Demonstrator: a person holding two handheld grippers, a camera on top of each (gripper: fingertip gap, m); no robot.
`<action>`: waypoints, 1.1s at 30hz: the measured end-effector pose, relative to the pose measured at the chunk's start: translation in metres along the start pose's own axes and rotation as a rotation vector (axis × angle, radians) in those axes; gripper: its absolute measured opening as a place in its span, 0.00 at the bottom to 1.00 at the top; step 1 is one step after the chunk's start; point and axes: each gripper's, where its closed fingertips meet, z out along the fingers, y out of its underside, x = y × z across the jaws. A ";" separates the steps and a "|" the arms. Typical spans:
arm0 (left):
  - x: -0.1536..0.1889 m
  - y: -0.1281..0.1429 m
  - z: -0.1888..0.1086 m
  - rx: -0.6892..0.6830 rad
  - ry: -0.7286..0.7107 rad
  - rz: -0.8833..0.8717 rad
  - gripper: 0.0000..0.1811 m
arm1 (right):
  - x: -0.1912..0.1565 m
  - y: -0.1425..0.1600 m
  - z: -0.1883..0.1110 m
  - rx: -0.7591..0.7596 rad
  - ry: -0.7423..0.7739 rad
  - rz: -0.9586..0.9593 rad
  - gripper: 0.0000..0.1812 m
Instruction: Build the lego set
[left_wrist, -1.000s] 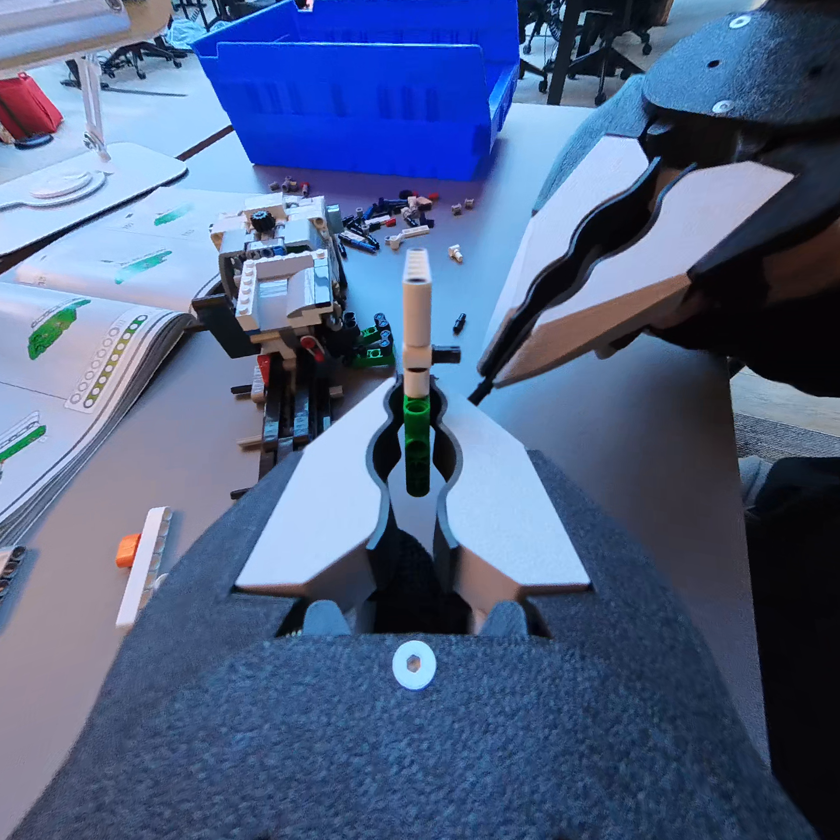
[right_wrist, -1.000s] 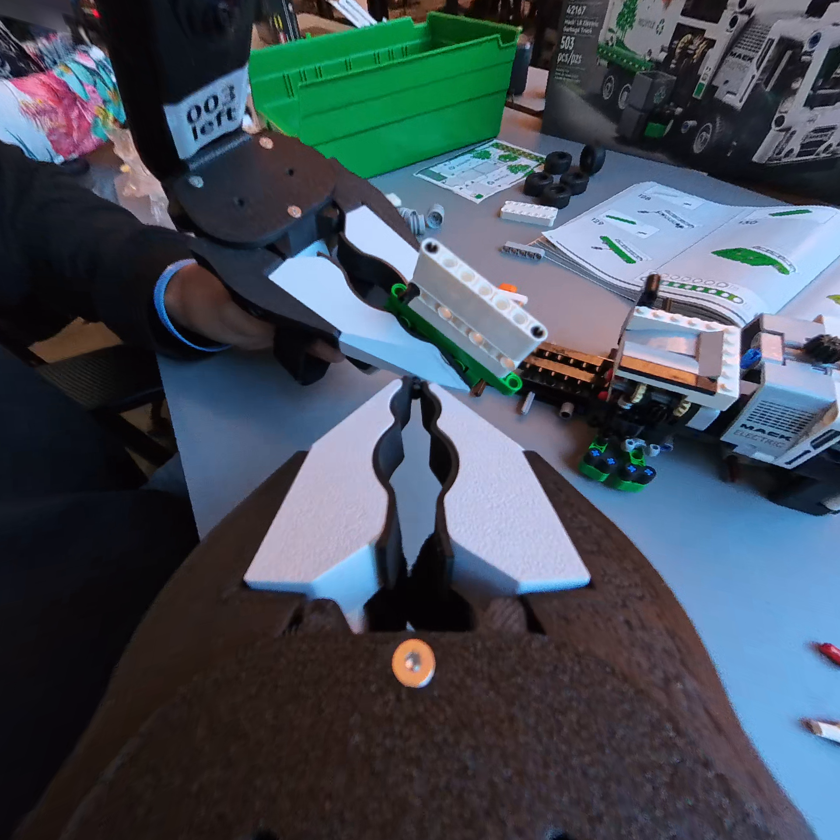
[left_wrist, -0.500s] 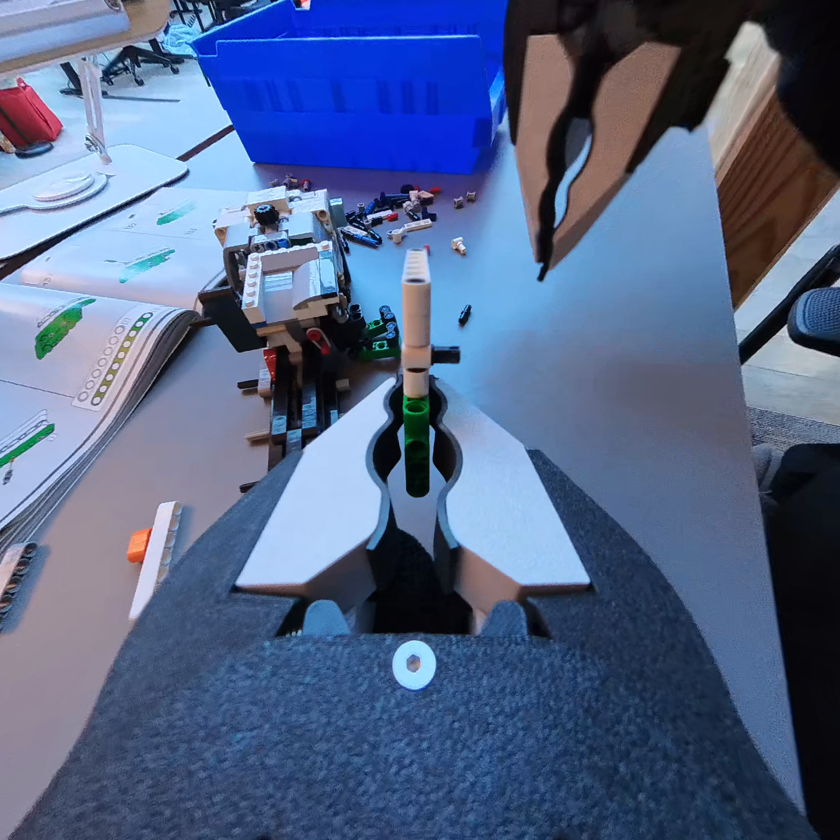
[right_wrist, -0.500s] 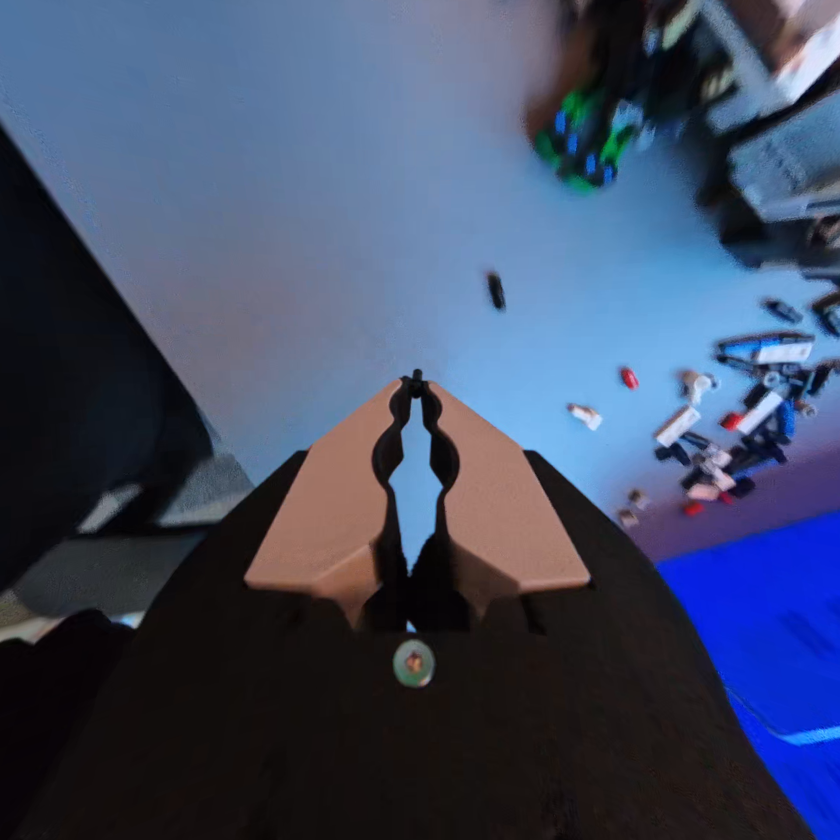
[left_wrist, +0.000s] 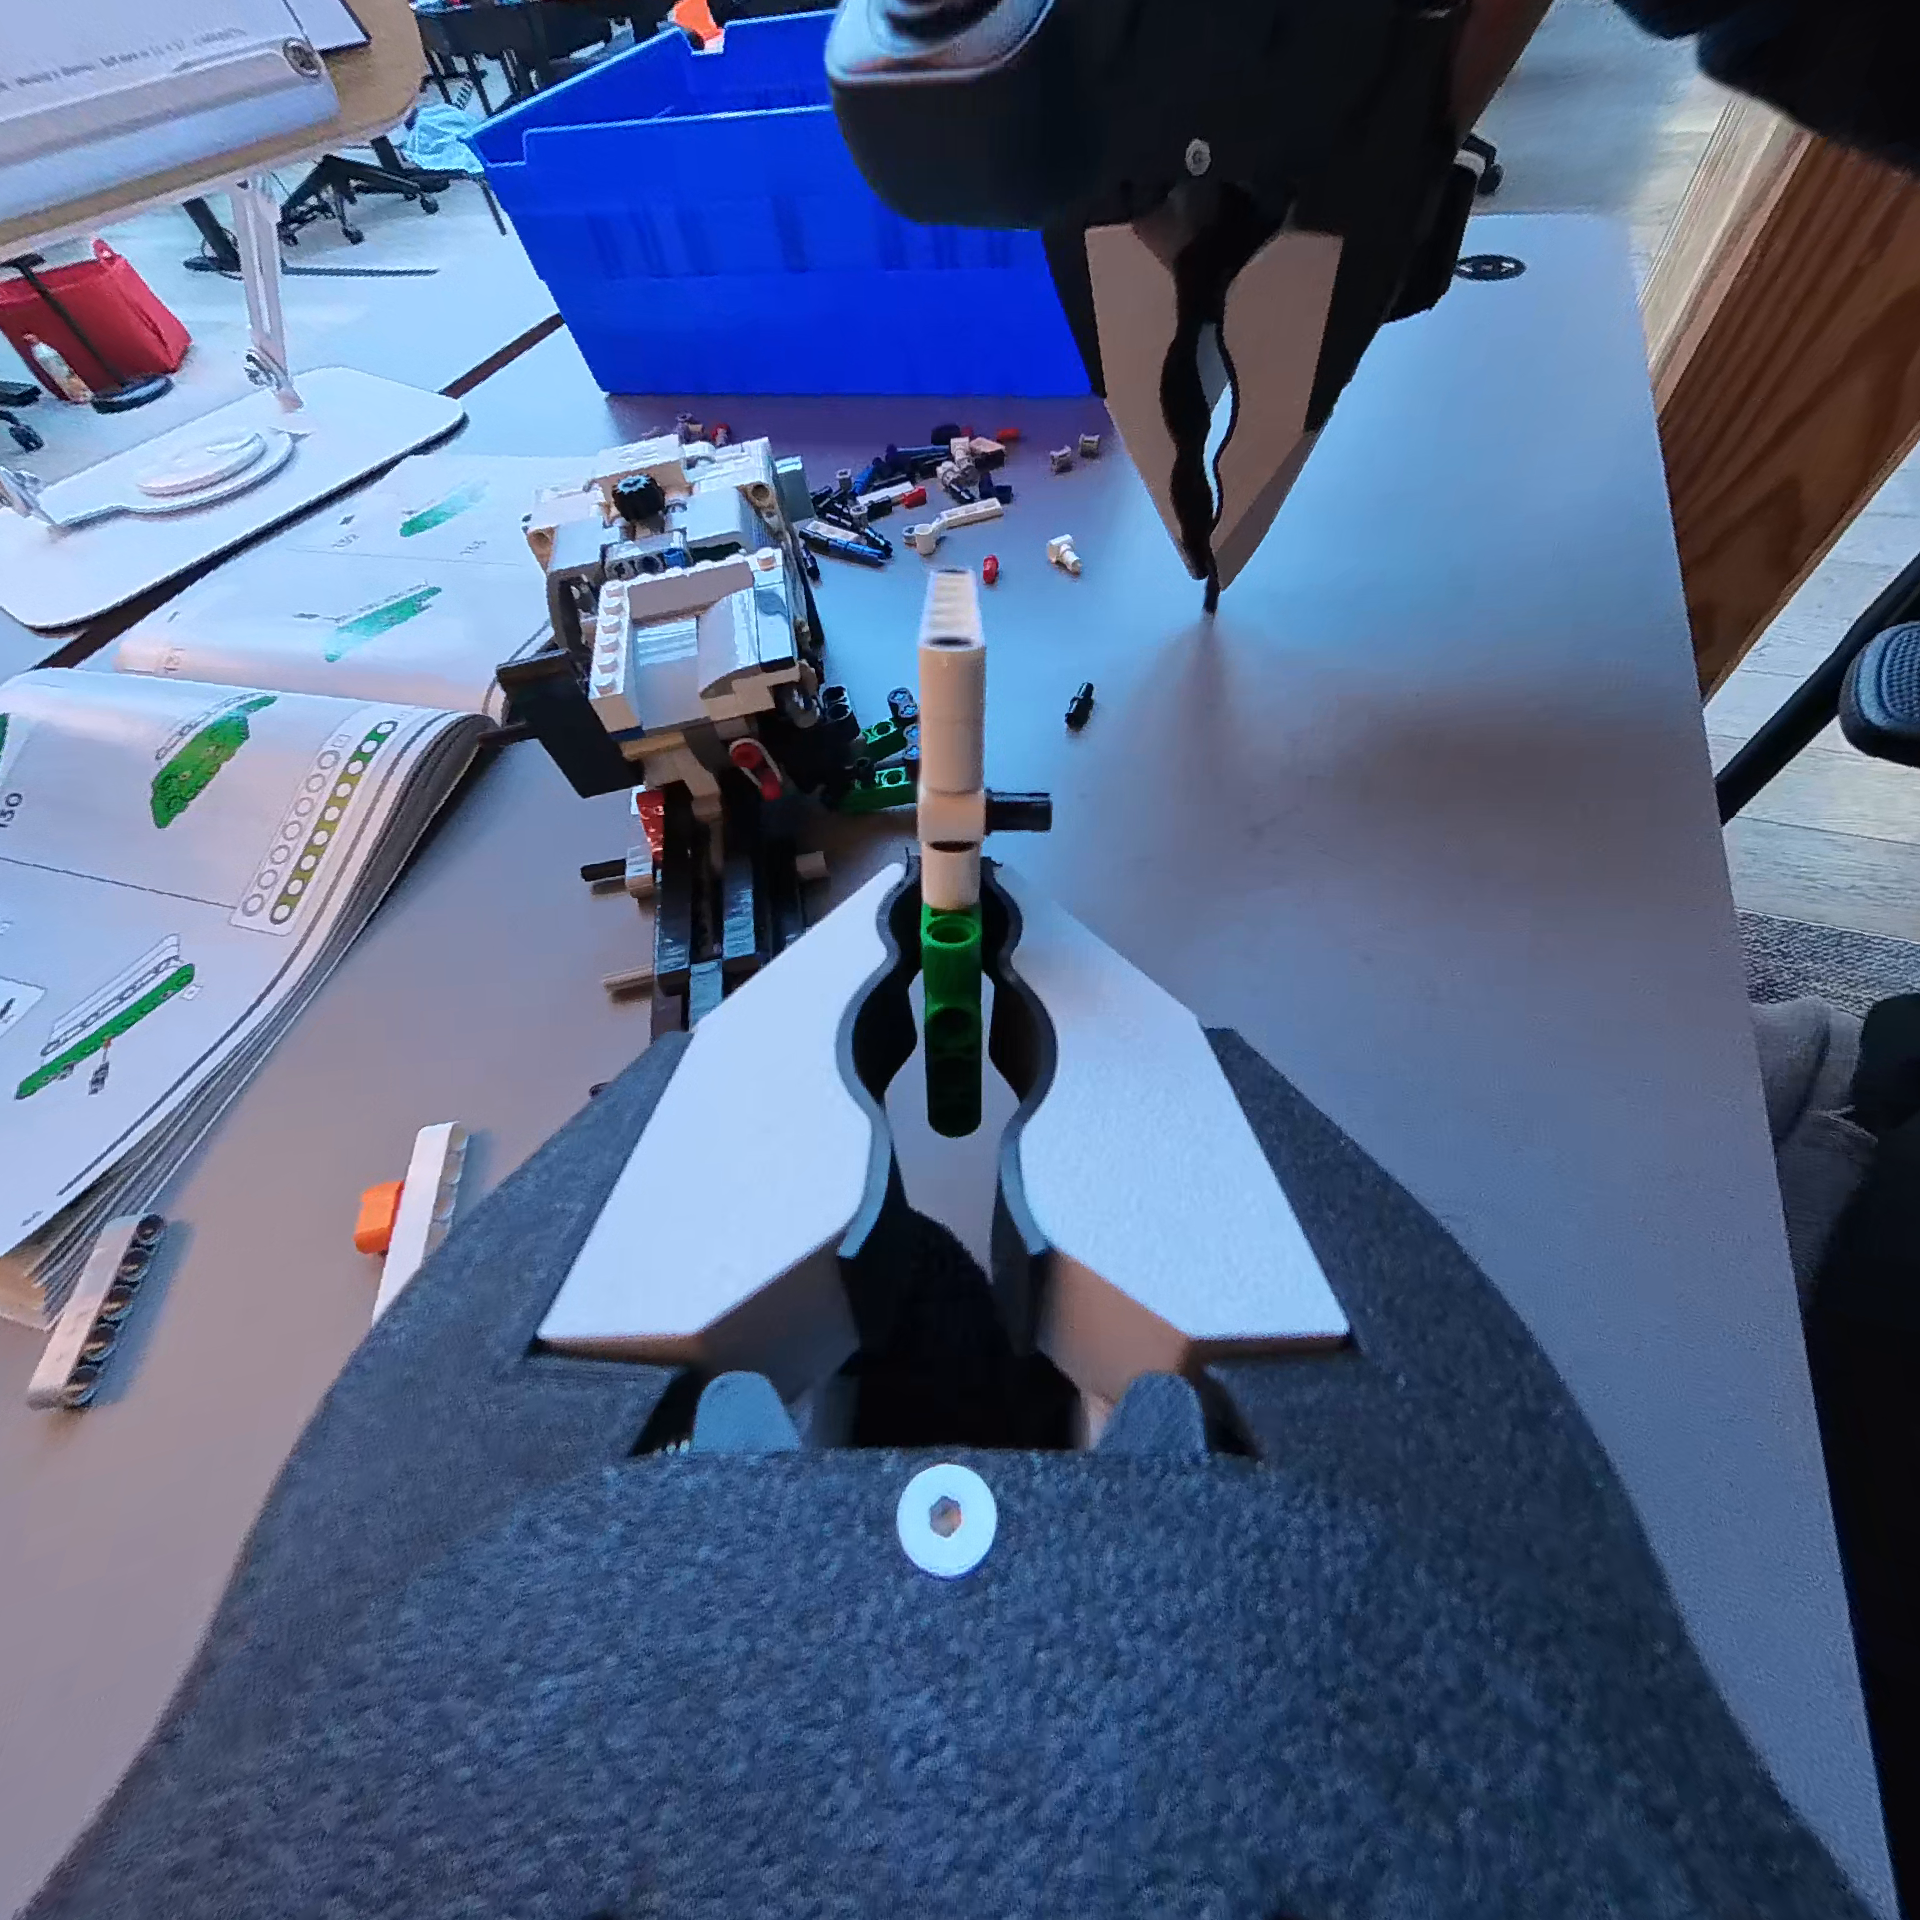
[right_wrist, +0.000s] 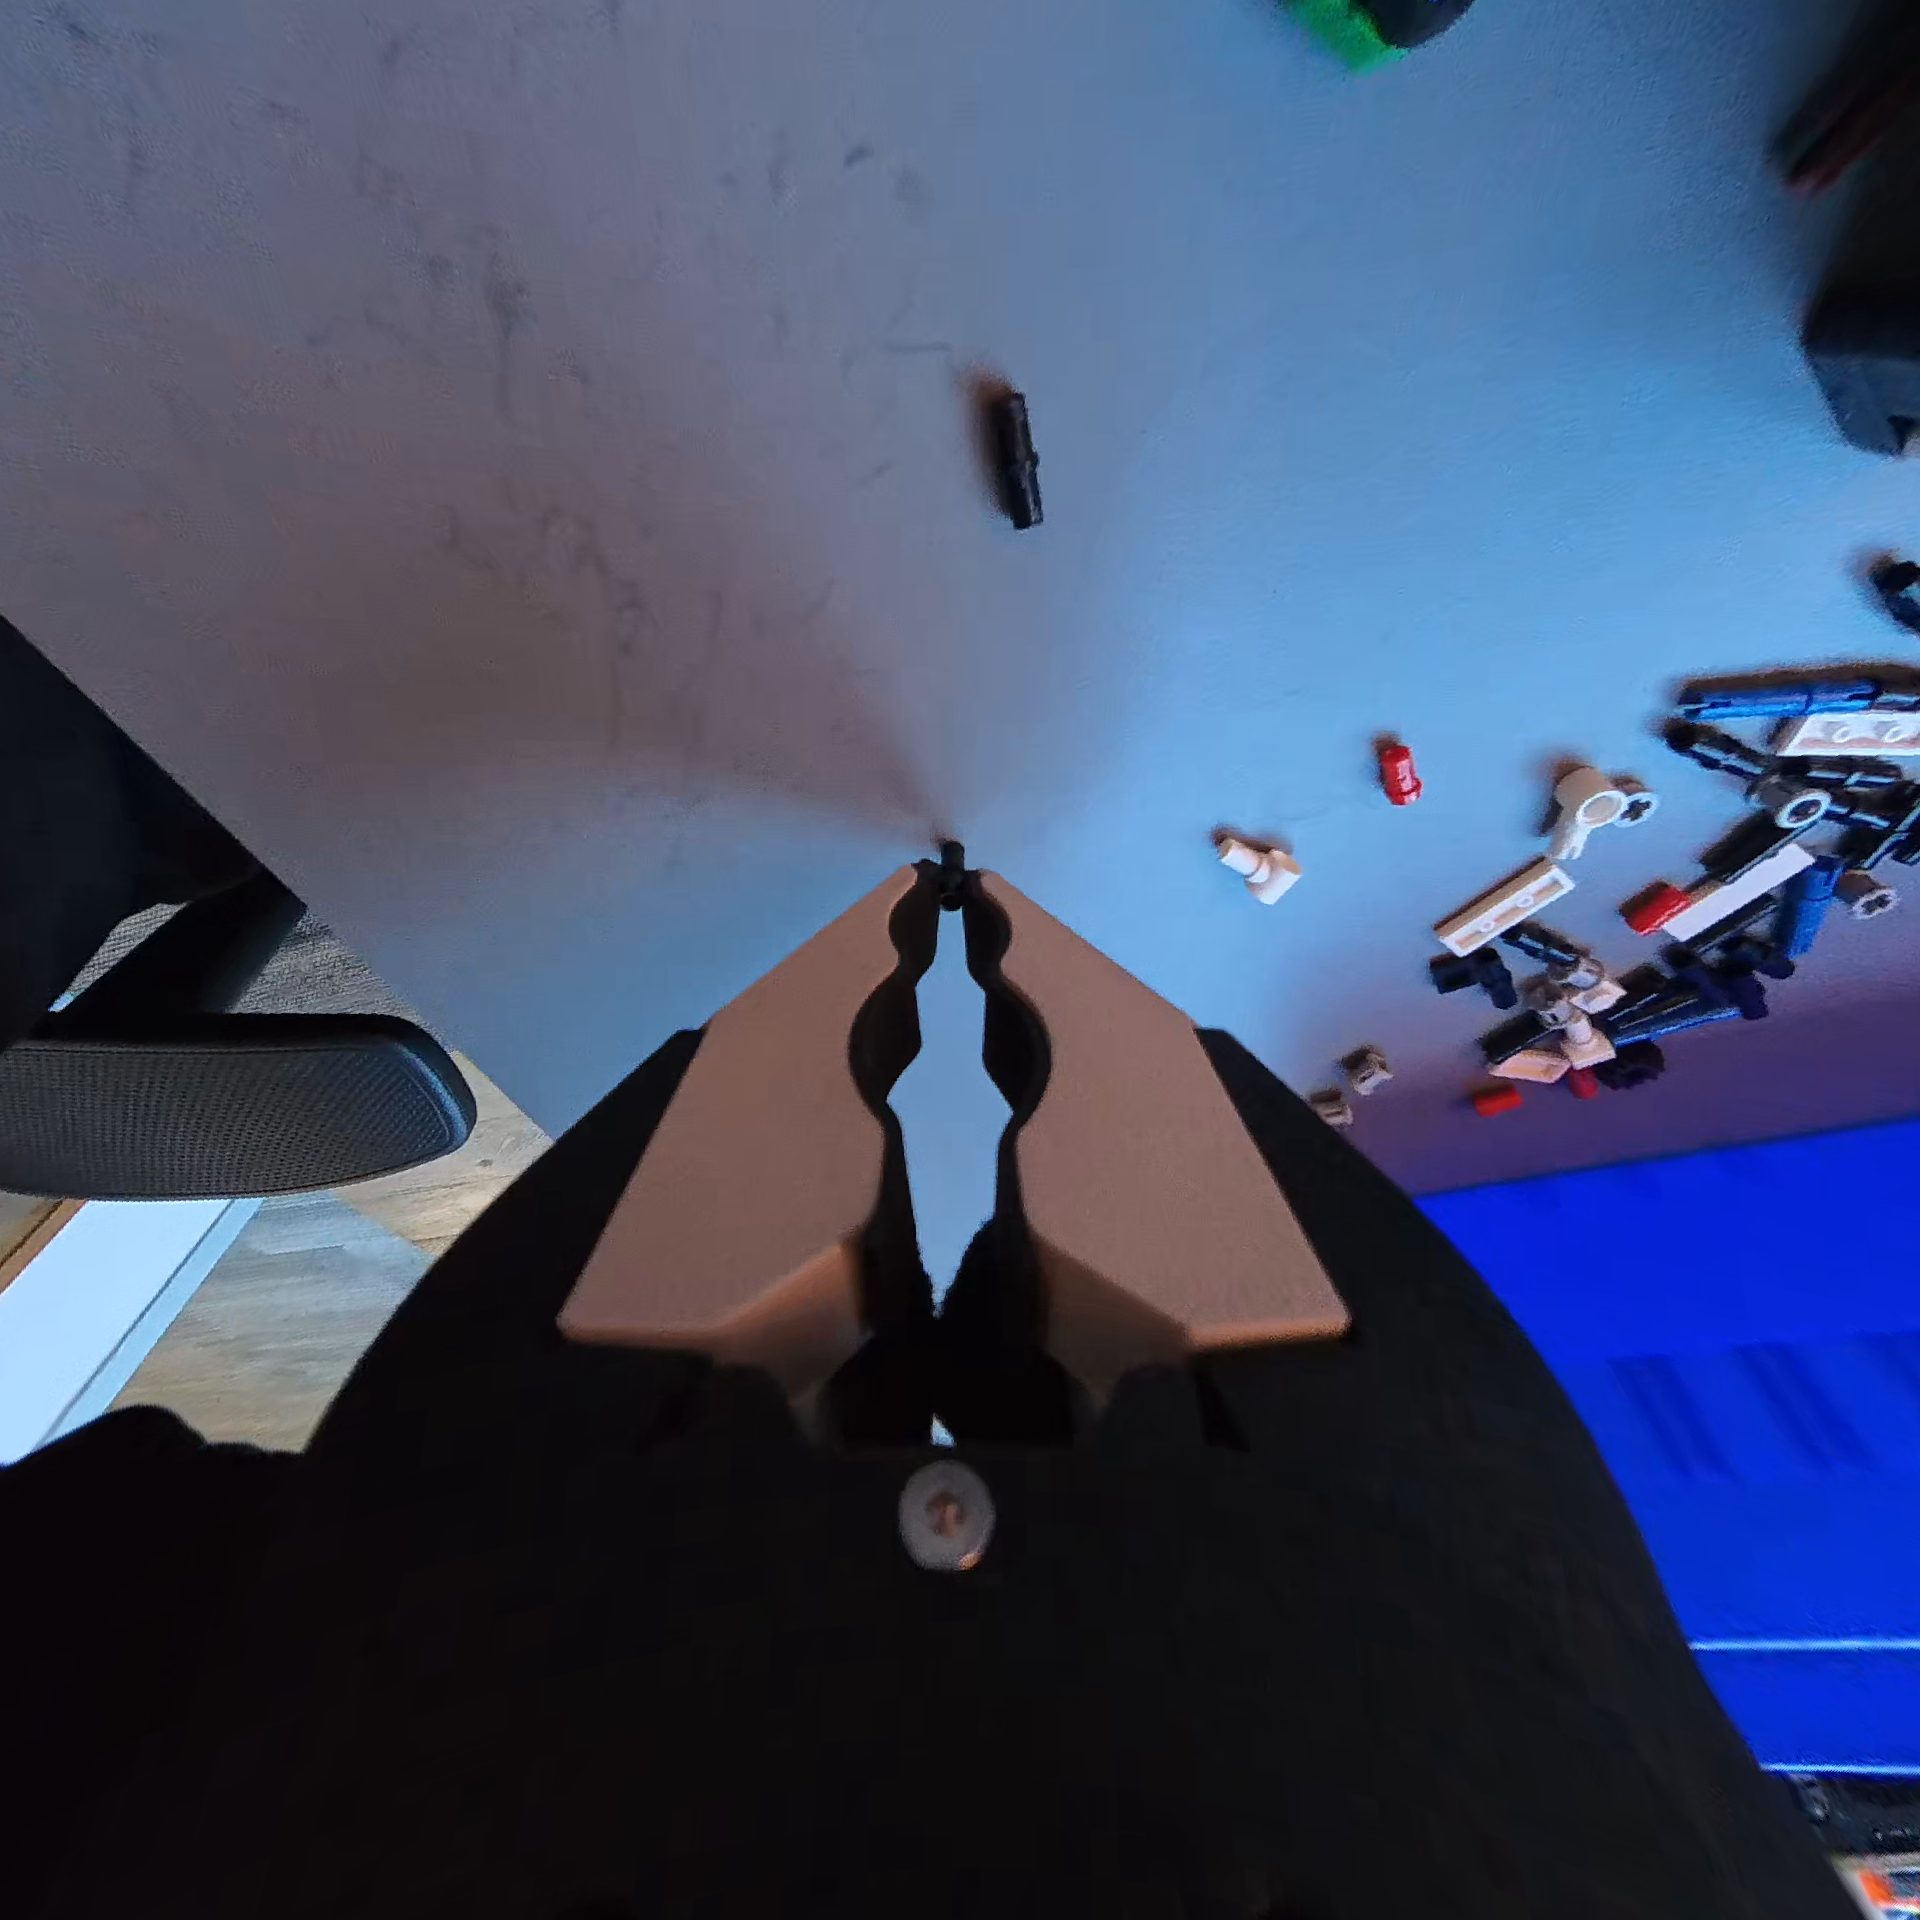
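My left gripper (left_wrist: 951, 894) is shut on a green-and-white beam assembly (left_wrist: 951, 769) and holds it upright above the table; a black pin (left_wrist: 1023, 808) sticks out of its right side. My right gripper (right_wrist: 948, 878) points straight down at the grey table (right_wrist: 520, 416) and is shut on a small black pin (right_wrist: 950, 864) at its tips. It also shows in the left wrist view (left_wrist: 1207, 582) at the upper right. A loose black pin (right_wrist: 1015, 459) lies on the table beyond it. The half-built white truck (left_wrist: 686, 644) stands to the left.
A blue bin (left_wrist: 790, 239) stands at the far edge of the table. A pile of small loose parts (right_wrist: 1704, 914) lies in front of it. An open instruction book (left_wrist: 197, 831) lies at the left, with a white beam (left_wrist: 421, 1205) and a grey beam (left_wrist: 99, 1309) near it. A chair (right_wrist: 208, 1101) stands off the table's right edge.
My right gripper has swung away from the held assembly, turned to point down, and dropped close to the table near the loose parts, still shut on the pin. The left gripper has stayed put.
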 end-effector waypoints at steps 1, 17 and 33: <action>0.001 0.000 0.000 -0.001 0.003 0.003 0.03 | 0.000 -0.001 0.000 -0.003 0.001 0.006 0.02; 0.001 0.001 0.000 -0.004 0.006 0.000 0.03 | -0.001 -0.005 0.001 -0.007 0.012 -0.029 0.03; 0.001 0.001 0.000 -0.003 0.010 -0.006 0.03 | 0.008 -0.011 -0.035 0.216 0.085 0.025 0.06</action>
